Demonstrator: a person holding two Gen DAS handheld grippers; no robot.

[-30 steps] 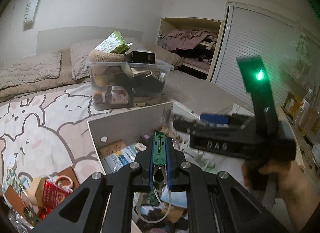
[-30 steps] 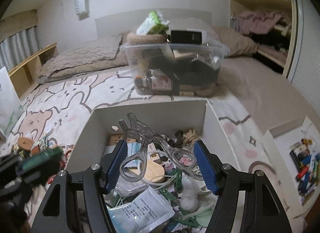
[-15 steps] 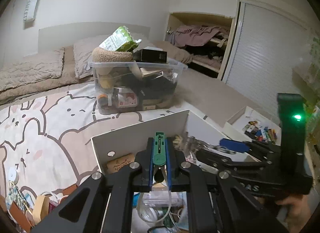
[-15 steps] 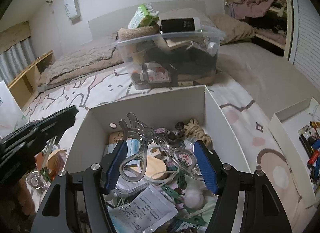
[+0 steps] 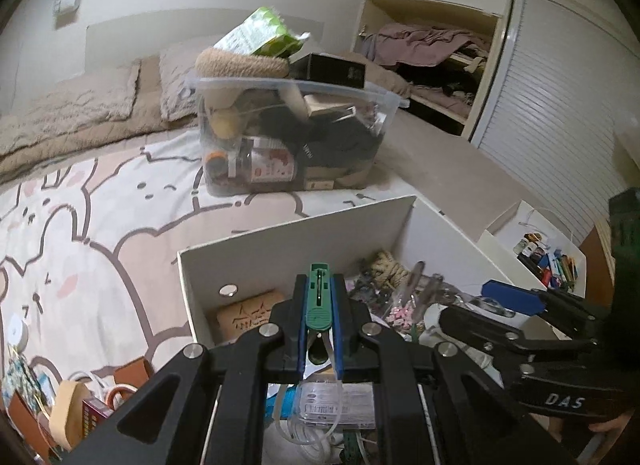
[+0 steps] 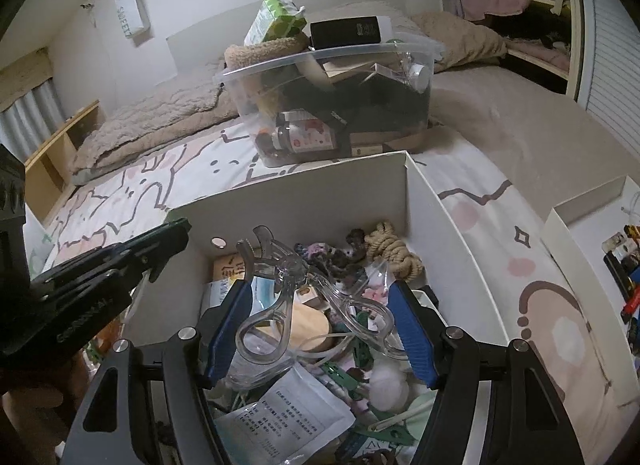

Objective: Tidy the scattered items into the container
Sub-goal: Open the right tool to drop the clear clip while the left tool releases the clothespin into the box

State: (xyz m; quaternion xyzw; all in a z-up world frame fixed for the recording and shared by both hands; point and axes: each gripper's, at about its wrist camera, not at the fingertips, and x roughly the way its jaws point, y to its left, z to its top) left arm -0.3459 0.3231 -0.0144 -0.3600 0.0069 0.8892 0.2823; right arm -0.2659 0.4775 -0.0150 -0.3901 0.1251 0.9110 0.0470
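Observation:
My left gripper (image 5: 319, 297) is shut on a green clothes peg (image 5: 319, 297), held over the near left part of the white open box (image 5: 296, 241). My right gripper (image 6: 320, 305) is shut on a clear plastic clip with two finger loops (image 6: 296, 297), held over the same white box (image 6: 424, 201). The box holds several loose things: a coil of rope (image 6: 394, 251), packets, more green pegs. The right gripper also shows at the right in the left wrist view (image 5: 516, 301). The left gripper also shows at the left in the right wrist view (image 6: 168, 237).
A clear plastic bin (image 5: 296, 137) full of things stands on the bed behind the box. More scattered items lie on the bedspread at the lower left (image 5: 72, 401). A second white tray with small bottles (image 5: 548, 261) stands at the right. A closet and shutter door are beyond.
Both grippers have moved in over the white box with their items still held. The right gripper has dropped lower and closer in the left wrist view.

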